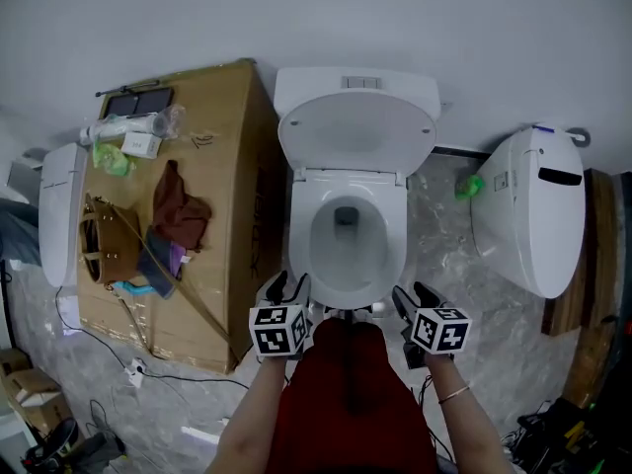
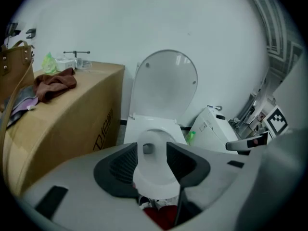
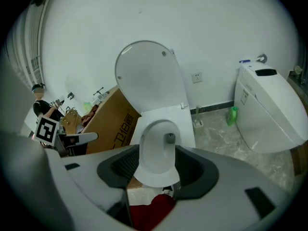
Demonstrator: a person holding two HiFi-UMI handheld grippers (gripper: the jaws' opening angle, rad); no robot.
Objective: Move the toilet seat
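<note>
The seat [image 1: 299, 235] lies flat on the bowl [image 1: 346, 240]. The lid [image 1: 355, 131] already stands up against the tank [image 1: 357, 85]. The seat's long axis runs straight away from you. Its hinge is at the far end under the lid, and its rounded front edge is the end nearest you.

Your two grippers flank that front edge. The left gripper [image 1: 283, 286] sits just beside the front-left curve and the right gripper [image 1: 415, 299] just beside the front-right. Both point forward and down at the rim. They look about equally near, with the left perhaps a shade closer to the seat's edge.

Both pairs of jaws stand spread with nothing pinched. In the left gripper view the seat's front shows through the gap of the left gripper [image 2: 151, 160], beyond the pads and apart from them. The right gripper view shows the same for the right gripper [image 3: 156, 165]. No pad presses on anything.

Judging from this, the free end you need is the front lip, ahead of and below both tips. Since the seat swings about the far hinge, you would want a jaw under that lip from the front, then carry it up and away from you towards the lid. Whether either tip already touches the rim cannot be told from these views.
</note>
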